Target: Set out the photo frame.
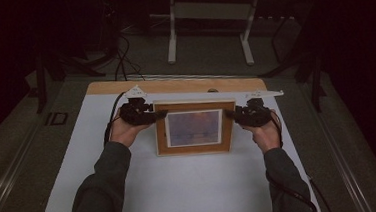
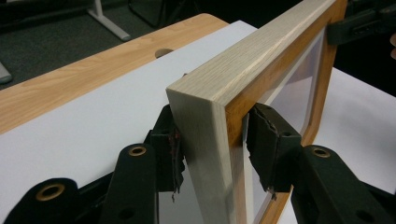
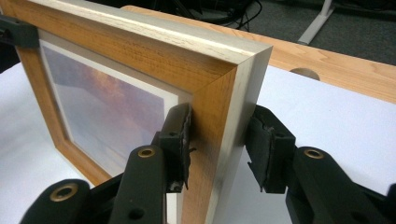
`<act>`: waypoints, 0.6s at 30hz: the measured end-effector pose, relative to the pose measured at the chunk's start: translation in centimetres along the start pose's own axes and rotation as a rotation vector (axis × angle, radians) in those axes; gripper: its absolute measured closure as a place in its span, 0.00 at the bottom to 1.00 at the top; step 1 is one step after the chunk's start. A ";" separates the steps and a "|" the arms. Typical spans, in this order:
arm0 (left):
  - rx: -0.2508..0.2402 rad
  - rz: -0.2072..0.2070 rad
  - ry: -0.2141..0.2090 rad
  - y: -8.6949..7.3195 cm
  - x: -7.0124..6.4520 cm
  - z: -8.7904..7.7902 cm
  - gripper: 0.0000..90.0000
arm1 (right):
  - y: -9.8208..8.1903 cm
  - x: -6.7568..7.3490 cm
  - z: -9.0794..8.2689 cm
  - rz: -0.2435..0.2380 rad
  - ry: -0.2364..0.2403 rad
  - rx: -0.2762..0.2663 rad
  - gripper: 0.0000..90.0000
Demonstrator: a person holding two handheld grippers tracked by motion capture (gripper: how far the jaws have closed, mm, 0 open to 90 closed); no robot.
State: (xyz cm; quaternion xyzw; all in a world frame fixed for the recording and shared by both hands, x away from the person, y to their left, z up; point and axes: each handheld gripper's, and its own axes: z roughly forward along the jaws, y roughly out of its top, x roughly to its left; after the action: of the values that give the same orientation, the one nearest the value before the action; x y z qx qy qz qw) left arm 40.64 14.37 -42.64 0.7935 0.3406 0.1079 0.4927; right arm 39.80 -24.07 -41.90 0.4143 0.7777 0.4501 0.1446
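- In the high view the left gripper point(image 1: 157, 115) sits left of centre in the frame, held in the person's left hand point(image 1: 123, 131), its tips at the left edge of the picture frame point(image 1: 195, 127).
- In the left gripper view one pad point(image 2: 169, 154) lies against the pale side of the frame's edge, while the other pad point(image 2: 266, 147) stands just off the front face with a slim gap showing; the jaws straddle the edge at a medium spread without clamping it.
- The picture frame stands upright at the centre of the high view on the white worktop point(image 1: 181, 186), its sunset-coloured print facing the person.
- The right gripper point(image 1: 231, 115) sits right of centre, in the right hand point(image 1: 265, 133), its tips at the frame's right edge.
- In the right gripper view one pad point(image 3: 180, 140) touches the frame's wooden front face and the other pad point(image 3: 266, 149) stands clear of the back; the jaws are half spread around the edge, not squeezing.
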 end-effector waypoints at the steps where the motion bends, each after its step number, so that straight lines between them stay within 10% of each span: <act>1: -0.001 -0.003 0.002 0.0 0.0 0.0 0.65 | 0.0 0.0 0.0 -0.001 0.001 0.000 0.68; 18: -0.002 -0.052 0.017 -0.2 -0.1 -0.3 0.62 | 0.0 0.1 0.2 -0.009 0.006 -0.006 0.67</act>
State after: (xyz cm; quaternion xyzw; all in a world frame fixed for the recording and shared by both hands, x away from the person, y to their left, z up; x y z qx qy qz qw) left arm 40.32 14.62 -42.67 0.7829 0.3653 0.1019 0.4932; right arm 39.86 -23.87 -41.96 0.4091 0.7786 0.4530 0.1455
